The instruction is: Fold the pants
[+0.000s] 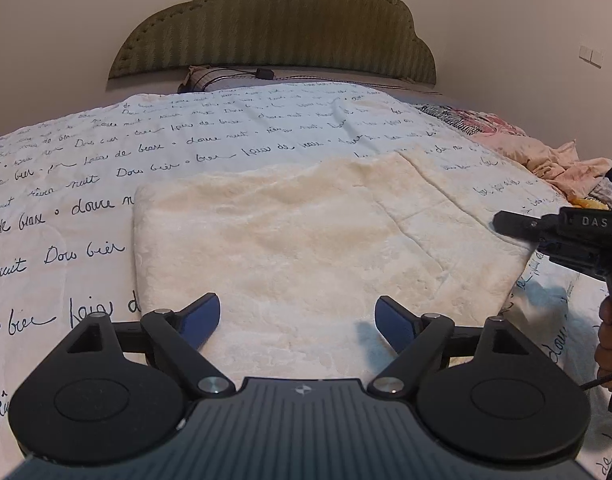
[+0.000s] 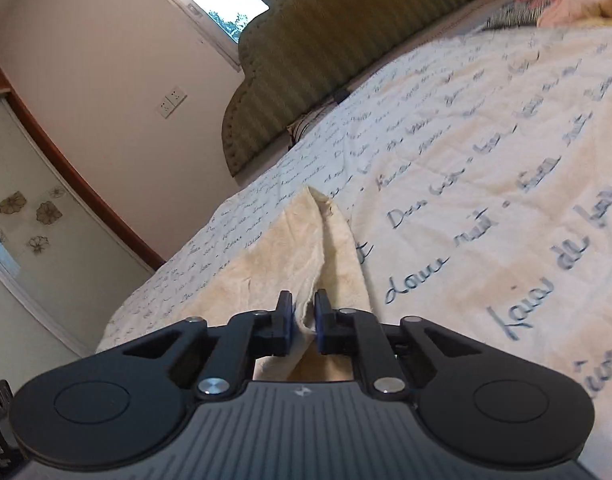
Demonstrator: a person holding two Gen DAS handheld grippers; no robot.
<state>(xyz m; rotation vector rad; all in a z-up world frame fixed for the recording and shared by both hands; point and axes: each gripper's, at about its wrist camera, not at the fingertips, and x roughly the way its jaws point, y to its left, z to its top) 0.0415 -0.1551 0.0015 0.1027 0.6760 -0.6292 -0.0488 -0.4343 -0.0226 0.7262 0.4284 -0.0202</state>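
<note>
We saw the fluffy cream pants (image 1: 306, 232) lying flat on the bed cover (image 1: 85, 184) with writing on it. Their long side ran across the bed, from left to right. Our left gripper (image 1: 297, 314) hung just above their near edge, its jaws wide apart with nothing between them. Our right gripper (image 2: 303, 316) was pinched tight on the right-hand edge of the pants.
</note>
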